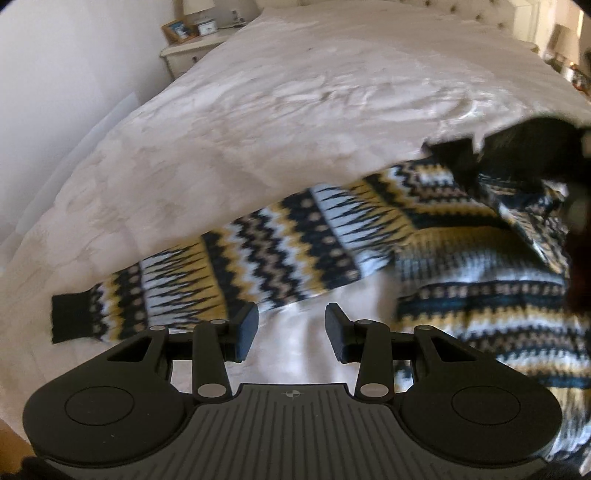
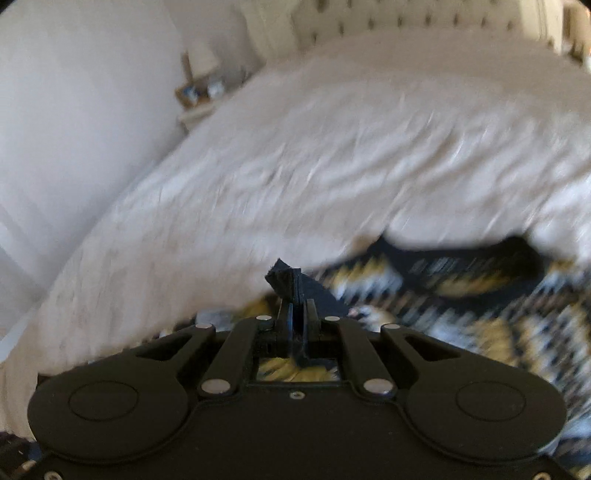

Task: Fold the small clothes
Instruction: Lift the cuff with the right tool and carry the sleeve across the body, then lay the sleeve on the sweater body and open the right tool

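A knitted sweater (image 1: 369, 236) with black, yellow and white zigzag bands lies on a white bed (image 1: 258, 110). One sleeve stretches left, ending in a black cuff (image 1: 68, 317). My left gripper (image 1: 291, 328) is open and empty, just below the sleeve, over bare bedding. The other gripper shows as a dark blurred shape (image 1: 535, 155) on the sweater's far right. In the right wrist view, my right gripper (image 2: 295, 291) is shut on a black edge of the sweater (image 2: 286, 278). The rest of the sweater (image 2: 461, 317) is blurred to its right.
A nightstand (image 1: 192, 48) with a picture frame and a clock stands at the bed's far left corner, next to a white wall (image 1: 55, 92). A tufted headboard (image 2: 406, 18) closes the far end of the bed.
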{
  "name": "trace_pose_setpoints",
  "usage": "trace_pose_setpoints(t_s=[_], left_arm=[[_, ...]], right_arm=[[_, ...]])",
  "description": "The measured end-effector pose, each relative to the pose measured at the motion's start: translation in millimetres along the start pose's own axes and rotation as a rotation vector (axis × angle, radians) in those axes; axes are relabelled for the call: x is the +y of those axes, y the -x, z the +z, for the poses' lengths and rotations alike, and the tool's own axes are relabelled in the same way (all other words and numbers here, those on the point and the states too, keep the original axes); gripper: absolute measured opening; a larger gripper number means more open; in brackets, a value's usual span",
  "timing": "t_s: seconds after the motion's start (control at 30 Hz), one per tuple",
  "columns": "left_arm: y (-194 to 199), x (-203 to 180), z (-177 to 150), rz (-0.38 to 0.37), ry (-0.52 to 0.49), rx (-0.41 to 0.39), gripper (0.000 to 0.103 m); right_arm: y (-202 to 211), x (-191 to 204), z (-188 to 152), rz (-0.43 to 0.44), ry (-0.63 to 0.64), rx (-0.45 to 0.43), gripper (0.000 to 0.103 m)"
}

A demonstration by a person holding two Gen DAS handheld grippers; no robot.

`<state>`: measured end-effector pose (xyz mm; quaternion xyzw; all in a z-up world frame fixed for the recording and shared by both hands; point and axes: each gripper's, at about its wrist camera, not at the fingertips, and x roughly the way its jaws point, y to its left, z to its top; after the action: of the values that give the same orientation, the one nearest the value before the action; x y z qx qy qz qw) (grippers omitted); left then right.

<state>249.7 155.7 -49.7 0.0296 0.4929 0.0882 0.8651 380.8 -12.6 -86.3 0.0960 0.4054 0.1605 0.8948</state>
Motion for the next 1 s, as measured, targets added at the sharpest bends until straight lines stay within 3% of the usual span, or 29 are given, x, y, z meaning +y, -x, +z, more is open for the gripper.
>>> trace_pose_setpoints(t_s=[0.07,0.13,0.3,0.47,0.8,1.0], left_arm=[[-2,7,-1,0.008,0.007,0.004,0.039],[-4,13,-1,0.005,0.008,0.005,0.039],[-11,1,10,-0.017,-0.018,-0.011,0.039],[-23,-32,30,-0.069,-0.053,-0.041,0.039],[-66,-139,59,-0.198,-0.174,-0.049,0.039],[-113,-170,55,-0.122,-0.267,0.015,0.039]], right_arm=[[-17,6,-12,0.018,0.001,0.036,0.01],[-28,9,-23,0.041,0.003,0.08,0.023],[-9,9,-36,0.108,-0.002,0.078,0.056],[29,-31,-33,0.044,-0.047,0.035,0.056],[98,-174,-26,-0.248,-0.191,0.005,0.056],[108,-250,-20,-0.346,-0.269,0.022,0.056]])
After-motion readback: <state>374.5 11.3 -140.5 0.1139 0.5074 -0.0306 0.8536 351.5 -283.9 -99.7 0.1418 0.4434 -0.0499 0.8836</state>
